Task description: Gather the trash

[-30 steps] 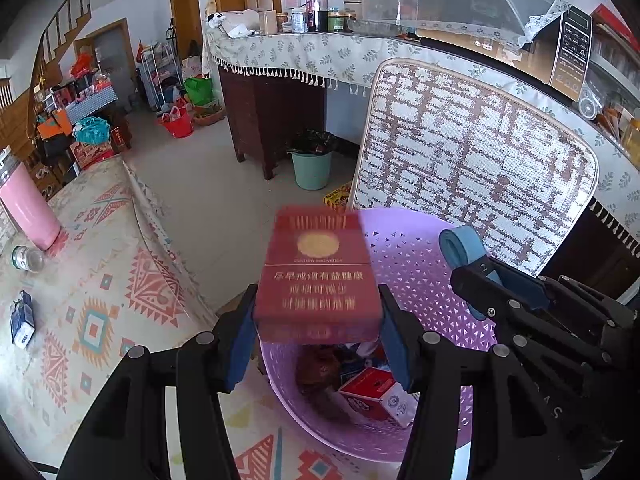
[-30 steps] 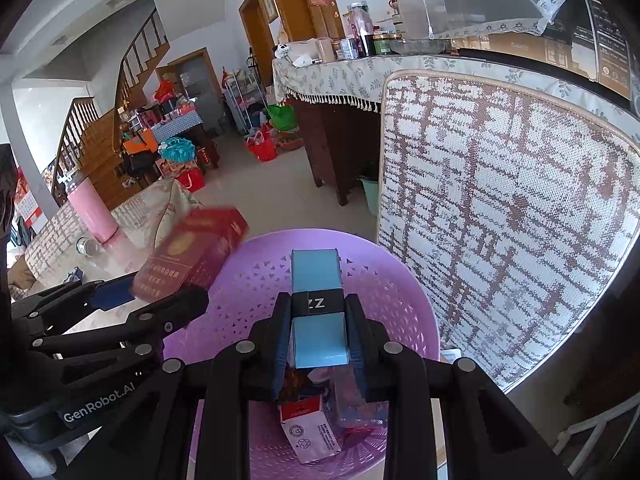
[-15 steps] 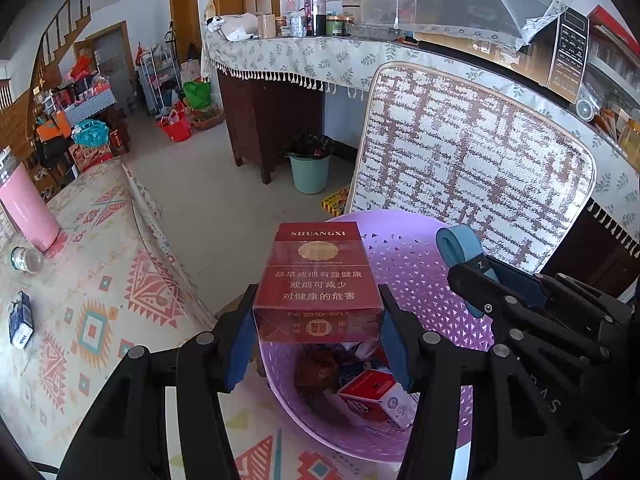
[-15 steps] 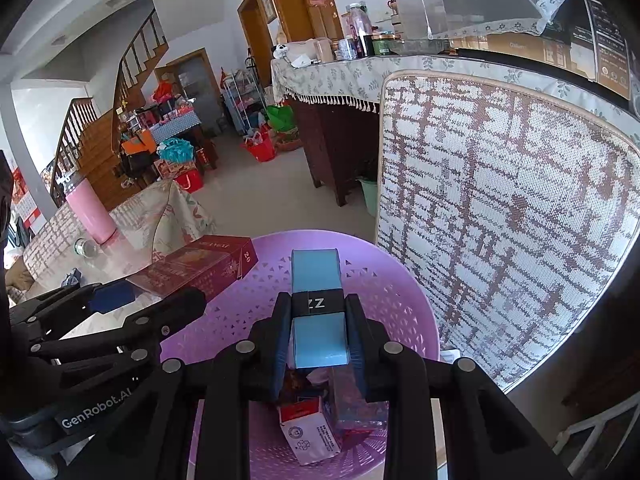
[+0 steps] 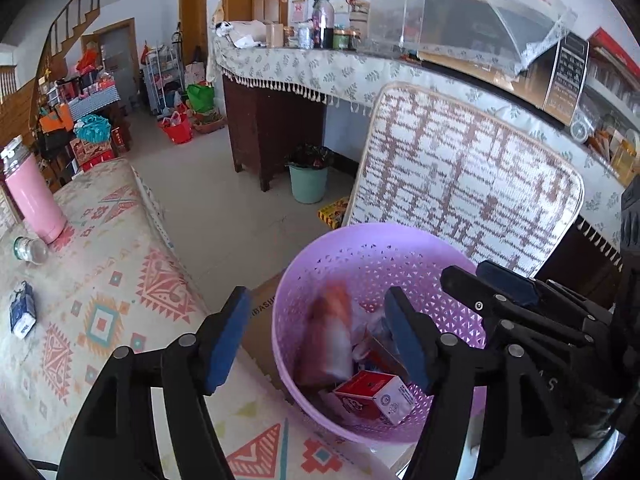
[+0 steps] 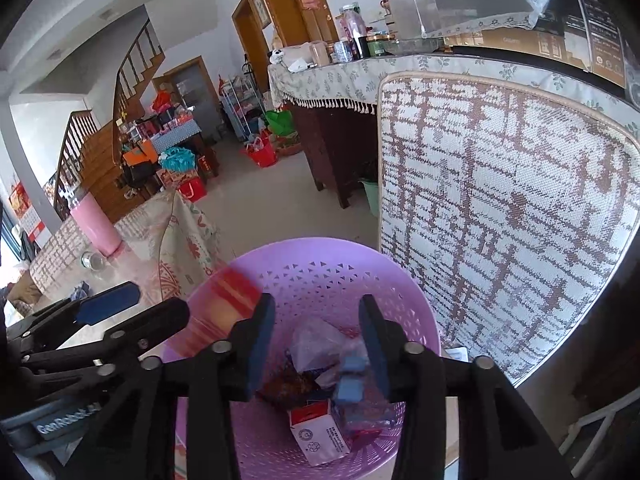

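A purple perforated basket (image 5: 360,232) (image 6: 312,244) holds trash, among it a red-and-white carton (image 5: 374,396) (image 6: 320,432). My left gripper (image 5: 316,340) hangs over its left rim with jaws opening. A red cigarette box (image 5: 328,336) (image 6: 228,300) is a blur, falling free between the pads into the basket. My right gripper (image 6: 318,344) is over the basket's middle, jaws opening too. A small light-blue box (image 6: 352,380) drops blurred below its pads, touching neither. Each gripper shows in the other's view: the right one (image 5: 476,276), the left one (image 6: 136,310).
A chair back with a brown-and-white weave (image 5: 460,184) stands right behind the basket. The table's patterned cloth (image 5: 100,280) carries a pink flask (image 5: 34,196), a glass jar (image 5: 30,250) and a small blue packet (image 5: 22,312). A teal bin (image 5: 308,182) stands on the floor.
Both grippers' jaws have spread apart. The red box has left the left gripper and the light-blue box the right one; both are dropping into the basket.
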A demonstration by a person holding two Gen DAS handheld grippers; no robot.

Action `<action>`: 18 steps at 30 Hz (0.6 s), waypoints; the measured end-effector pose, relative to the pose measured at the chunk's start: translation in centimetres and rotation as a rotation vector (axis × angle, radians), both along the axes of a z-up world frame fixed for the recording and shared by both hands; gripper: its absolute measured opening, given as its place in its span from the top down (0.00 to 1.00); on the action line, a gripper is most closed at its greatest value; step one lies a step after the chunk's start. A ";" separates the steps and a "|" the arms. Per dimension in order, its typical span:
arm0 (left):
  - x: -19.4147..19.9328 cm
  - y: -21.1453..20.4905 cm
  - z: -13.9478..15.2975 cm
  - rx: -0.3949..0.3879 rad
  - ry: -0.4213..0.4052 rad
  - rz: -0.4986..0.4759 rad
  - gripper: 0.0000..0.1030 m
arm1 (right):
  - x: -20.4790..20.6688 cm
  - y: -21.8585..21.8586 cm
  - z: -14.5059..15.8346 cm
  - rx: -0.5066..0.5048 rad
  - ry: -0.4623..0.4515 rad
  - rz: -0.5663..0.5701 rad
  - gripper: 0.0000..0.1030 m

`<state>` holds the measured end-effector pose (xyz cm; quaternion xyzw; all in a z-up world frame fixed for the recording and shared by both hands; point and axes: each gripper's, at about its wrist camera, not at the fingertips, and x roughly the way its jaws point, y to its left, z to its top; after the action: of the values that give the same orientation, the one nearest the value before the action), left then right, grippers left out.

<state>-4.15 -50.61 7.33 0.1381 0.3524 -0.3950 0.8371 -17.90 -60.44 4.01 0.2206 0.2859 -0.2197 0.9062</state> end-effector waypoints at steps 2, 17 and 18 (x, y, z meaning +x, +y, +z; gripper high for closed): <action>-0.1 0.7 0.3 -0.009 0.007 0.005 0.32 | -0.3 0.1 0.3 -0.001 -0.006 -0.007 0.50; -4.9 7.9 2.6 -0.017 -0.065 0.033 0.24 | -3.1 4.6 2.3 -0.033 -0.034 0.008 0.43; -5.1 8.2 2.7 -0.018 -0.072 0.036 0.24 | -3.3 5.0 2.4 -0.037 -0.036 0.009 0.42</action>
<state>-9.23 -42.37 10.06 0.1382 0.3210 -0.3779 0.8573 -21.20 -55.44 6.37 0.2066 0.2666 -0.2170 0.9161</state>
